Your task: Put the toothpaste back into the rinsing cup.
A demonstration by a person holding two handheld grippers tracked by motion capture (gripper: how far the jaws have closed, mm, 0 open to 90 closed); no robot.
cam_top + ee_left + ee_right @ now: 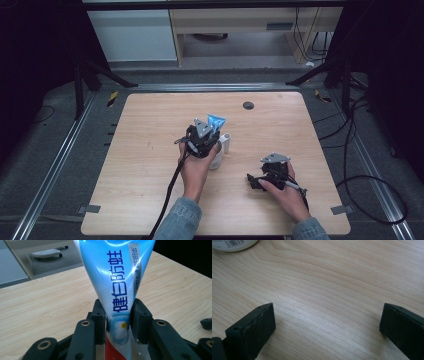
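step: left gripper (117,322) clamps toothpaste tube (117,277) upright, table (150,150) centre | right gripper (327,322) wide, empty, 4 o'clock | next: likely seat tube in white cup (216,159)

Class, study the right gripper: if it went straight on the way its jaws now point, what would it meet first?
Most likely the bare wooden table: the right gripper has open jaws angled down at it. The white container sits off to the side.

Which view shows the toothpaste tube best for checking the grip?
The left gripper view: the toothpaste tube stands upright and close, its print readable, pinched between the left gripper fingers. In the high view the tube is a small blue tip above that gripper. The right gripper view looks at bare table.
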